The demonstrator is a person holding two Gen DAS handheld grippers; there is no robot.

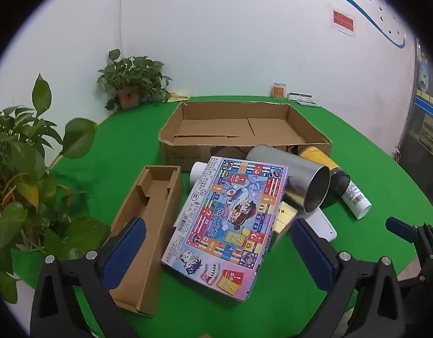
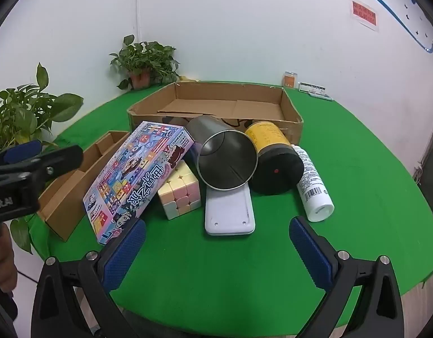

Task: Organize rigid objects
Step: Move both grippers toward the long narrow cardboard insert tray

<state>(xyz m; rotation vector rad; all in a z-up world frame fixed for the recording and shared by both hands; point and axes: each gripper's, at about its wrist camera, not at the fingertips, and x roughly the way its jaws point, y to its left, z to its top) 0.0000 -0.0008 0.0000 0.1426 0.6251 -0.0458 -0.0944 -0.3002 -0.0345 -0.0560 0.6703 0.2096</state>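
A pile lies on the green table in front of a big open cardboard box [image 1: 239, 129] [image 2: 216, 104]. A colourful game box [image 1: 230, 222] [image 2: 137, 177] leans on a pastel cube [image 2: 179, 194] [image 1: 285, 217]. A steel cup [image 1: 295, 180] [image 2: 224, 160] lies on its side over a white flat device [image 2: 229, 214]. Beside it are a yellow-black can [image 2: 272, 157] [image 1: 326, 169] and a white bottle [image 2: 313, 183] [image 1: 355, 198]. My left gripper [image 1: 217, 242] is open around the game box's near end. My right gripper [image 2: 217, 239] is open, just short of the white device.
A narrow open brown carton [image 1: 148, 219] [image 2: 73, 186] lies left of the pile. Potted plants [image 1: 25, 163] [image 2: 144, 62] stand at the left and back left. A small orange jar [image 1: 278, 89] stands at the back by the wall.
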